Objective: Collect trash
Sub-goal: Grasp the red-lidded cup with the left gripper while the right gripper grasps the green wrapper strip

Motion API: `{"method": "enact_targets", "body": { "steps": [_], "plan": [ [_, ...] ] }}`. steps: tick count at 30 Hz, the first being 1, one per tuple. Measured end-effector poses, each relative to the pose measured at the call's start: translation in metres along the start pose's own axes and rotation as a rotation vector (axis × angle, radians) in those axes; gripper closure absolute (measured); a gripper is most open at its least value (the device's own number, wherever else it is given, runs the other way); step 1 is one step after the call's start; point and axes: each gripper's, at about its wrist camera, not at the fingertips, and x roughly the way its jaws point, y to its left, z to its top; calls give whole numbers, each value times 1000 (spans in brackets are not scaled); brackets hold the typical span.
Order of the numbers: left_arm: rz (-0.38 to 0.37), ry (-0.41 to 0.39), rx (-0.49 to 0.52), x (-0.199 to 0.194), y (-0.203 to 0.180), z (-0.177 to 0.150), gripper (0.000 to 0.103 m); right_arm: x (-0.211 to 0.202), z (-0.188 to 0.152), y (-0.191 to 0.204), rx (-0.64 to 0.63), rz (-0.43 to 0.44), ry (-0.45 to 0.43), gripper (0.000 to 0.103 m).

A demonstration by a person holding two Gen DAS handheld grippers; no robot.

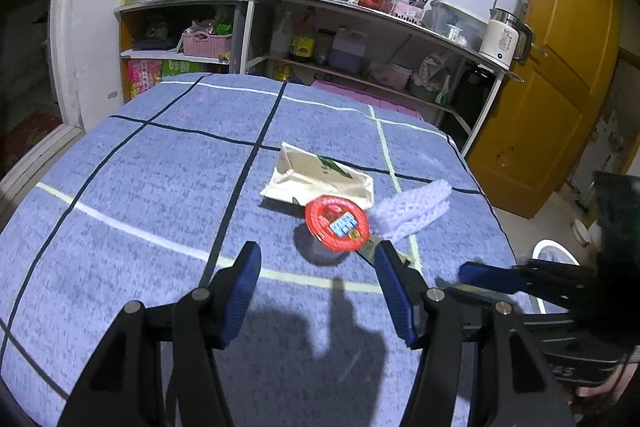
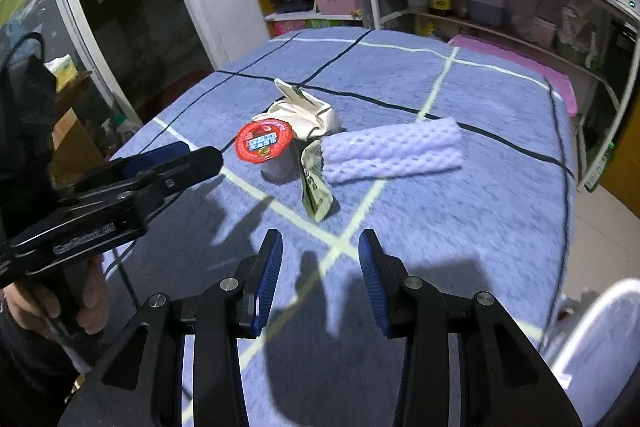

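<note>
On the blue checked cloth lies a small heap of trash. It holds a cup with a red foil lid (image 1: 337, 223) (image 2: 263, 140), a crushed white carton (image 1: 316, 183) (image 2: 308, 111), a lilac foam net sleeve (image 1: 416, 205) (image 2: 392, 151) and a crumpled green-printed wrapper (image 2: 316, 187). My left gripper (image 1: 317, 251) is open and empty, its tips just short of the cup. My right gripper (image 2: 321, 241) is also open with nothing between its fingers, a little short of the wrapper. Each gripper shows at the edge of the other's view.
The table (image 1: 160, 167) fills both views, its far edge in front of metal shelves (image 1: 360, 7) with bottles, a kettle and a pot. A white bin rim (image 2: 592, 315) (image 1: 556, 251) stands off the table's near right corner. A yellow door (image 1: 560, 67) is at the right.
</note>
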Motion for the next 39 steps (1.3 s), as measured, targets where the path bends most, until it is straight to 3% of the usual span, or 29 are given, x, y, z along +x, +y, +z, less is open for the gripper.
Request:
{"method": "enact_targets", "body": {
  "steps": [10,12,14,24,33,39],
  "plan": [
    [-10,-3,-16,4,17,4,42,45,19,-3,-11,16,46,62],
    [-16,-1,-17,6,17,4,42,47,20,-1,-11,26,47,68],
    [-22,2,-16,9,17,4,42,48,18,-2,-14,24,49,83],
    [-53,29,-3,28,2,8,36,27,-5,-11,38,45,35,86],
    [-26,40,36,46,-13,14,36,5,-26,-22,91,44,19,86],
    [-1,60,72,55,-19,13,57,-4,-33,-31,125,39,5,86]
  ]
}}
